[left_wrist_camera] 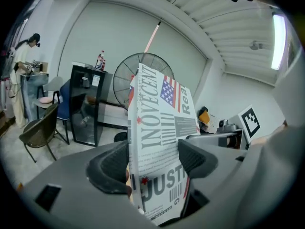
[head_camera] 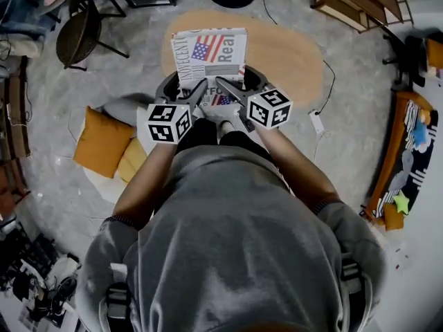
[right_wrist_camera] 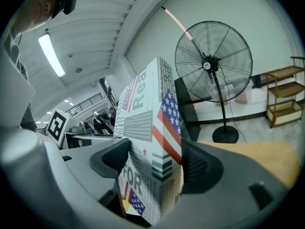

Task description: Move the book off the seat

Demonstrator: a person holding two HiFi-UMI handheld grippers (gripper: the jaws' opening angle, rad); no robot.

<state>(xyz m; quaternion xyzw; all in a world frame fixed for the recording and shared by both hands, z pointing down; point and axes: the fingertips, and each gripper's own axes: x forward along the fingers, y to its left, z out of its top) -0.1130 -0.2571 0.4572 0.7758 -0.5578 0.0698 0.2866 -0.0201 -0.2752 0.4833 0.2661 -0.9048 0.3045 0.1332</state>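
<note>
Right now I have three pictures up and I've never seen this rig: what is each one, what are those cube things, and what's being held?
There is no robot arm here: a person holds a two-jaw gripper in each hand. The head view looks steeply down from a camera on their head. The other two views come from cameras riding on the left gripper and the right gripper, each looking along its own jaws. The cubes with square markers are parts of the grippers. Both grippers are clamped on one book with a flag on its cover. A tan oval surface lies beyond it, and orange cushions lie to the left.
</note>
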